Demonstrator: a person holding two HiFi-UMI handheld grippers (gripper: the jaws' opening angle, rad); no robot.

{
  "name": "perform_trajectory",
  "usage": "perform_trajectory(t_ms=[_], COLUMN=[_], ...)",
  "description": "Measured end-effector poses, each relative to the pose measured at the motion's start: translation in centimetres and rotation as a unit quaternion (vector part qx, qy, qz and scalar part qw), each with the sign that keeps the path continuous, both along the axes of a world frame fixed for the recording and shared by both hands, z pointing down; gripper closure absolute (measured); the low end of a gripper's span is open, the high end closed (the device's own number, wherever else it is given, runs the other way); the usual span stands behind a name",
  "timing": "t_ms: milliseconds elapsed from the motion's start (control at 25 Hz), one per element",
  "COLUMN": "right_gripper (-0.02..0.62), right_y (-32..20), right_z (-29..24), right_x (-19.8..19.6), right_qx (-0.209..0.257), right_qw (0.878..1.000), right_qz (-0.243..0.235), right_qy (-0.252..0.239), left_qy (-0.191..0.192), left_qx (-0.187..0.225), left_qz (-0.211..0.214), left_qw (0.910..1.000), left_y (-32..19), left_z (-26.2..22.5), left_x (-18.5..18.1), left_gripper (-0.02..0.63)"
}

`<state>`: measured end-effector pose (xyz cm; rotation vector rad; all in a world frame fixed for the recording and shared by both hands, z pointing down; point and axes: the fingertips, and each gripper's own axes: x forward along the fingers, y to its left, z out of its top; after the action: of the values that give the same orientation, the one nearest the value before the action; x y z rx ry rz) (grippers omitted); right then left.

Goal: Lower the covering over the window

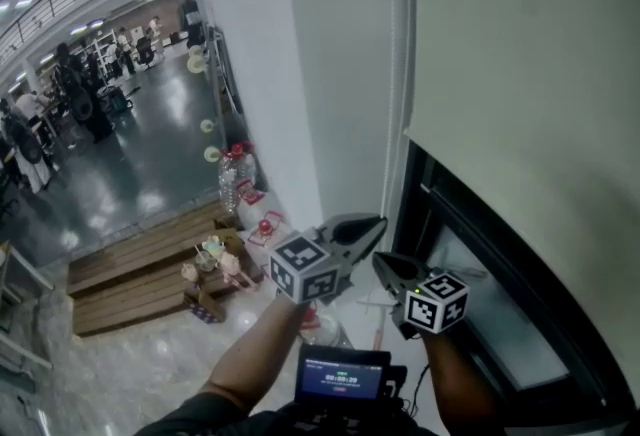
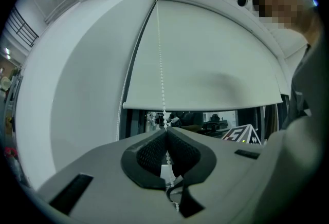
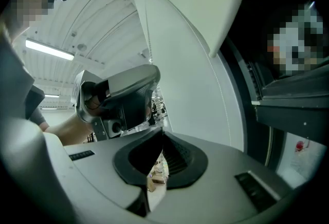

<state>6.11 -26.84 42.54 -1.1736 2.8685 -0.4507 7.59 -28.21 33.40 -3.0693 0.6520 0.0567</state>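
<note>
Blind (image 2: pixel 205 58): partly lowered; window (image 1: pixel 480 284) below its bottom edge uncovered, so more lowering is likely left. Left gripper (image 2: pixel 166 131): clamped on bead chain (image 2: pixel 162 79). Right gripper (image 3: pixel 162 134): closed, empty.

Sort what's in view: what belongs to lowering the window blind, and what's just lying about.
For the job:
roller blind
bead chain
window
left hand-held gripper, shut on the bead chain
right hand-held gripper, shut, nothing seen in it

Lying about:
wooden pallets
water bottle
</note>
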Motion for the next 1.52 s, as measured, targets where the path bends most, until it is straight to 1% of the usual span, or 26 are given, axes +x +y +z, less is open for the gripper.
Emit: perform_trajectory(t_ms=[240,440,600,680,720,760,840,960,1120,1320,1520], right_gripper=[0.592,0.592,0.591,0.589,0.576,0.560,0.560,0.494,0.480,0.479,0.479], right_y=[0.2,0.1,0.4,0.5,0.6,0.7,1.0,1.2,0.9,0.9,0.3], right_z=[2.0,2.9,2.8,2.8,2.9,2.9,2.5,0.8,-3.8,-11.3,-15.4], right_x=[0.1,0.1,-0.1,0.2,0.4,0.7,1.4,2.9,4.5,3.1,1.4], right_qx=[-0.024,-0.031,-0.034,-0.030,-0.027,-0.023,-0.013,0.007,0.058,0.129,0.163], right_qw=[1.000,1.000,0.999,0.999,0.999,0.999,0.999,0.999,0.998,0.992,0.987], right_qz=[0.000,0.004,-0.015,-0.017,-0.014,-0.011,-0.004,0.011,0.027,0.012,-0.007], right_qy=[0.003,-0.002,-0.012,0.001,0.012,0.023,0.035,0.033,0.021,0.001,-0.001], left_qy=[-0.001,0.001,-0.001,0.001,0.004,0.007,0.012,0.015,0.017,0.012,0.013], left_qx=[-0.019,-0.029,-0.036,-0.037,-0.038,-0.038,-0.039,-0.037,-0.037,-0.034,-0.029], left_qz=[0.001,0.007,0.018,0.018,0.017,0.016,0.014,0.015,0.023,0.036,0.046], left_qw=[0.9998,0.9995,0.9992,0.9992,0.9991,0.9991,0.9991,0.9991,0.9989,0.9987,0.9984], left_y=[-0.2,-0.2,0.2,0.2,0.1,0.0,-0.1,-0.1,0.1,0.9,1.6], left_z=[2.2,3.0,2.8,2.8,2.8,2.7,2.6,2.5,2.4,2.3,2.5], left_x=[0.0,0.0,0.1,0.0,-0.1,-0.2,-0.3,-0.5,-0.5,-0.1,0.1], left_gripper=[0.603,0.603,0.603,0.603,0.603,0.603,0.603,0.603,0.603,0.603,0.603])
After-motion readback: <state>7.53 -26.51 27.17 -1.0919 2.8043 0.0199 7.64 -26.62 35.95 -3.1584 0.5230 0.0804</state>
